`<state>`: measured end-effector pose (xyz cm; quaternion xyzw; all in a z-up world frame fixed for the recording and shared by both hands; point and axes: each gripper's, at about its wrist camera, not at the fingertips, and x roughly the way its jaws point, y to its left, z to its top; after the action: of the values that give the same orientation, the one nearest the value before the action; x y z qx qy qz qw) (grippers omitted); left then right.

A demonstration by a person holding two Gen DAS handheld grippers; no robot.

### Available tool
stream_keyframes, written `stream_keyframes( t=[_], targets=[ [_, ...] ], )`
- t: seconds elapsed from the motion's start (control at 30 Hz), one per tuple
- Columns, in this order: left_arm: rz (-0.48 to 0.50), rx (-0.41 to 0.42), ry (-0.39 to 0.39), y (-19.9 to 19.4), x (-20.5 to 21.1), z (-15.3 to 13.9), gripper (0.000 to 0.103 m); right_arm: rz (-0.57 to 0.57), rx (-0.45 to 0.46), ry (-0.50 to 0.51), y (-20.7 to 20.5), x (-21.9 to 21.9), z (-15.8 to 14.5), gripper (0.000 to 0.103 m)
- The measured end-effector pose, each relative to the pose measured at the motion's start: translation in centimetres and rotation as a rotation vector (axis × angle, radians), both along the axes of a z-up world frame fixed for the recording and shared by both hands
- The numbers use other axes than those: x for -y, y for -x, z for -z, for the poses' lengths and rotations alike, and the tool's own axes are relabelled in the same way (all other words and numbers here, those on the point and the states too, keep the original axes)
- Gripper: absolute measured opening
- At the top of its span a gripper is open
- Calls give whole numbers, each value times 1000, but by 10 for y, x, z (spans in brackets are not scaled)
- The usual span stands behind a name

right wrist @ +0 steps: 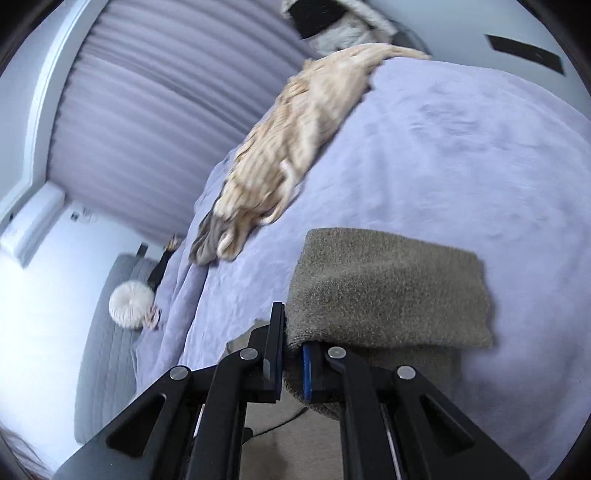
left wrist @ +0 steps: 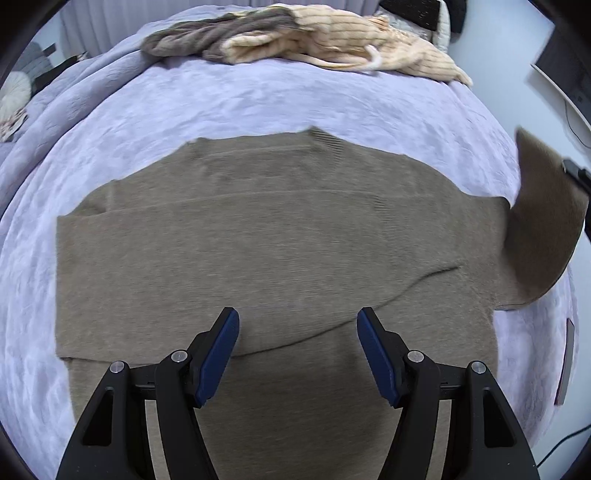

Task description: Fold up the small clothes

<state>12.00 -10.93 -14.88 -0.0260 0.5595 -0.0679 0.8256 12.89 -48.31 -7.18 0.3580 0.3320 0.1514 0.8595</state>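
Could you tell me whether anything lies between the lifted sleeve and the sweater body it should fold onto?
Nothing visible does. The right gripper holds the sleeve raised; the sweater lies bare under the open left gripper.

A taupe sweater (left wrist: pixel 273 251) lies spread flat on the lavender bedspread (left wrist: pixel 258 99), its sleeve (left wrist: pixel 543 221) lifted off the bed at three o'clock. The left gripper (left wrist: pixel 297 328) hovers over its lower part at six o'clock, jaws wide apart. At twelve o'clock a cream ribbed garment (left wrist: pixel 332 44) and a grey-brown one (left wrist: pixel 207 33) lie bunched together.
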Motion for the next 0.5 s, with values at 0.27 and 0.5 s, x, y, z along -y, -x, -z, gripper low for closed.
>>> stream_keyframes(
  t=[0.27, 0.5],
  targets=[
    [-149, -14, -9, 13, -73, 5, 68, -412, -80, 200, -35, -205, 41, 8],
    [-239, -35, -4, 35, -126, 14, 68, -419, -299, 214, -37, -240, 116, 45]
  ],
)
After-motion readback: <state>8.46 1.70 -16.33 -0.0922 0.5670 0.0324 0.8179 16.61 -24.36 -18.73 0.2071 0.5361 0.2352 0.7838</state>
